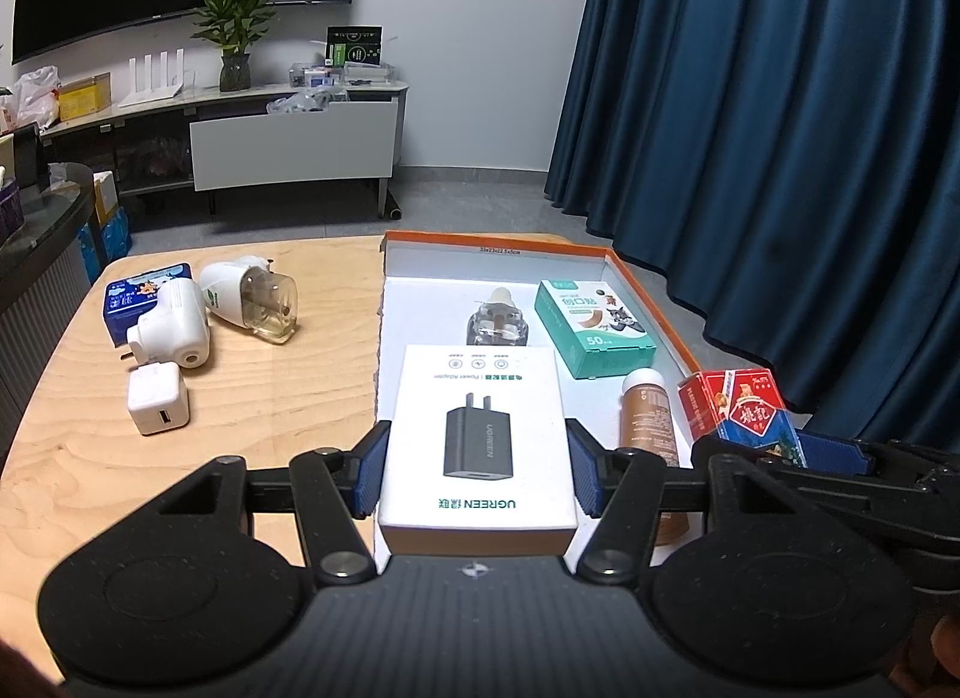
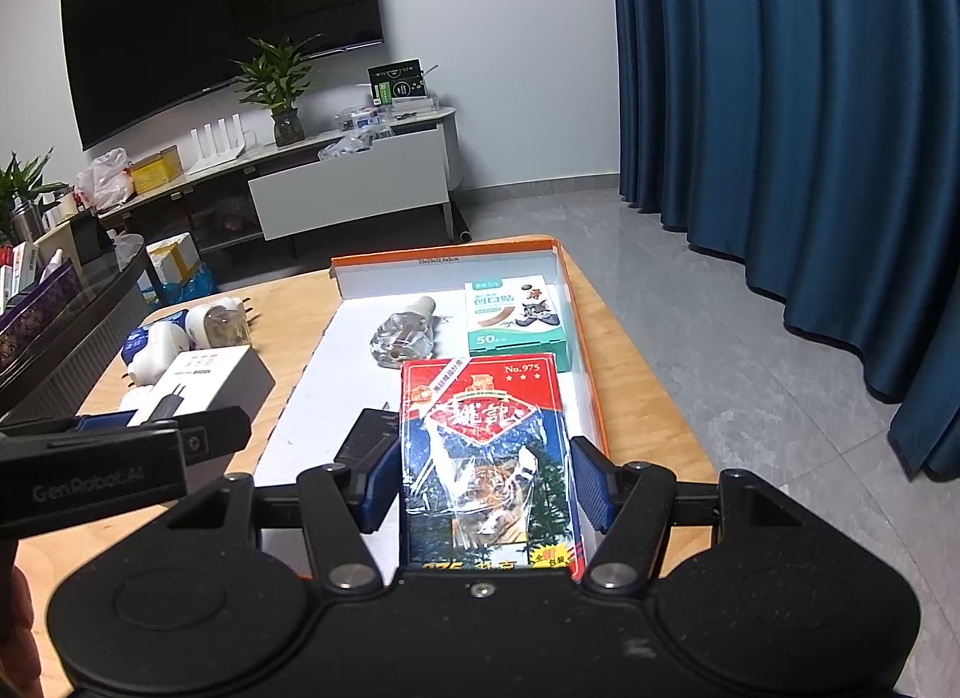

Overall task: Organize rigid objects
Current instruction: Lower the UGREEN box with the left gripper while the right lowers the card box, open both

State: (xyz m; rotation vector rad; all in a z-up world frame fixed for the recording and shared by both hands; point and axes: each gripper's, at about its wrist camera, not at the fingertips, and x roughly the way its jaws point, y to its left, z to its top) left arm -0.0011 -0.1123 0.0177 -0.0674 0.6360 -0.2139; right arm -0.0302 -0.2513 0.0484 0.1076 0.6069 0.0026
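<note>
Four items (image 1: pixel 603 326) in tray (image 1: pixel 654 302); each gripper's fingers (image 1: pixel 585 476) clamp one box (image 1: pixel 480 446).

Dim, cool indoor light with soft shadows, sharp focus throughout, strong fisheye bending at the edges, and a bright glare on the white tray floor (image 2: pixel 336 350).

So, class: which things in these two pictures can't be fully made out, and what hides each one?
- Brown bottle: left view, lower end behind the gripper; right view, fully hidden.
- Clear bottle: left view, base behind the white box.
- Card pack: right view, bottom edge cut by the gripper body.
</note>
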